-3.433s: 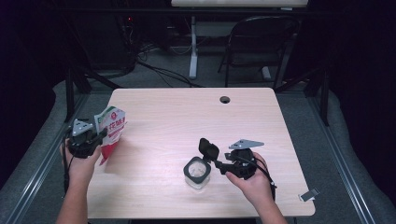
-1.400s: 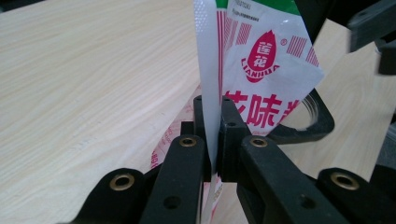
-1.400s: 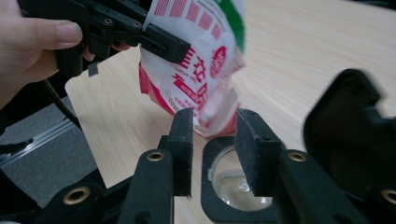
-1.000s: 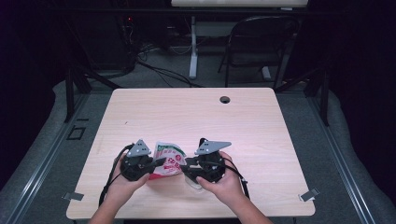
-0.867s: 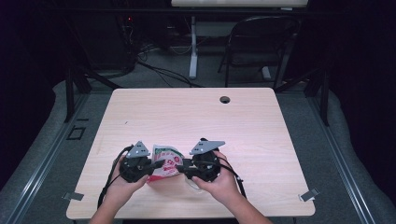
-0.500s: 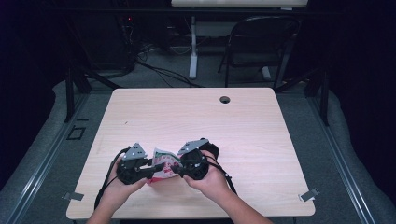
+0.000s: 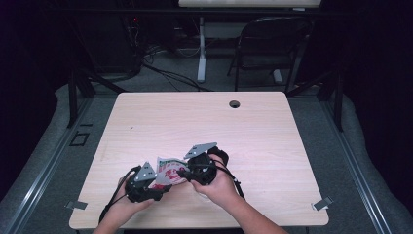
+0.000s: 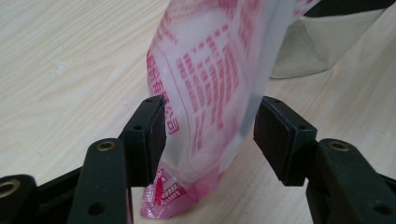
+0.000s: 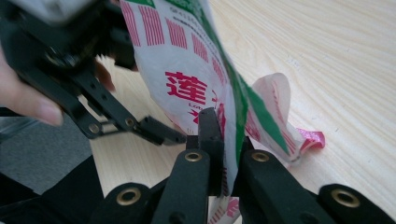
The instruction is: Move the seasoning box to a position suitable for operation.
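Near the front edge of the wooden table, at about seven o'clock from its middle in the high view, both hands meet over a red-and-white printed plastic bag. On the bag's eight o'clock side sits the left gripper, and at its three o'clock side the right gripper, the two close together with the bag bridging them. Seen from the left gripper view, the bag hangs down between the two black jaws, its red-printed lower corner close to the tabletop; the jaws have just been opening, the left pad lies against or just beside the film and the right pad stands apart from it, so this gripper is spread wide and no longer presses the bag. At one o'clock in that view, behind the bag, a clear plastic piece lies on the wood. From the right gripper view, the jaws are pinched narrow on the bag, clamping a fold of its white film with green and red print just above the fingertips, and the bag rises from there toward twelve o'clock. At ten o'clock in that view the left gripper reaches in, with a thumb of the person's left hand at nine o'clock. A crumpled pink-edged part of the bag rests on the table at three o'clock.
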A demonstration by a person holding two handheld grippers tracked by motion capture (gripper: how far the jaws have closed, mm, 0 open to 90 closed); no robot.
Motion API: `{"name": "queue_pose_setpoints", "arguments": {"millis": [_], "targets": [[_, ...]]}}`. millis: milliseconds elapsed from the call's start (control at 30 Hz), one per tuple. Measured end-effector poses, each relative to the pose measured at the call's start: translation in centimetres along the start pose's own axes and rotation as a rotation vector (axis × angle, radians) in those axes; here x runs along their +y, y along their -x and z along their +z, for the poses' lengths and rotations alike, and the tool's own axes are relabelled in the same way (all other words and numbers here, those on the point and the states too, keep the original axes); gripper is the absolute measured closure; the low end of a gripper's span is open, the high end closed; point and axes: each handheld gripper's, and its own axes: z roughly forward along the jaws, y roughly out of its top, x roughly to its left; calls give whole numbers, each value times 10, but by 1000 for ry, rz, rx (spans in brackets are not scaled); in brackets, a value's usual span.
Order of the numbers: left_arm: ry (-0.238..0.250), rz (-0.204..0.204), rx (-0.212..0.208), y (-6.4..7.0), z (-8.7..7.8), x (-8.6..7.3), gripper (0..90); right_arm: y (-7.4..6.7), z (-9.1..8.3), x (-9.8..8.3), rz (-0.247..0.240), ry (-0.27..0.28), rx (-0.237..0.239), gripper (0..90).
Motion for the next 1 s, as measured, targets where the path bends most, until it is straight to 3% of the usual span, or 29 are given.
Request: {"name": "queue_pose_setpoints", "arguments": {"millis": [100, 300, 400, 600, 867, 1000], "targets": [[72, -66, 3, -2, 7, -17, 418, -1, 0, 0, -1, 3, -3, 900], [100, -152, -33, -13, 13, -23, 404, 1, -1, -1, -1, 3, 4, 900], [62, -127, -29, -13, 19, -23, 381, 1, -1, -2, 6, 10, 8, 900], [20, -164, -51, -16, 30, -23, 330, 0, -2, -5, 7, 7, 2, 900], [13, -168, -65, -17, 39, -21, 315, -3, -3, -9, 3, 18, -2, 900], [12, -141, -59, -17, 42, -20, 298, -3, -4, -11, 4, 17, -3, 900]]}}
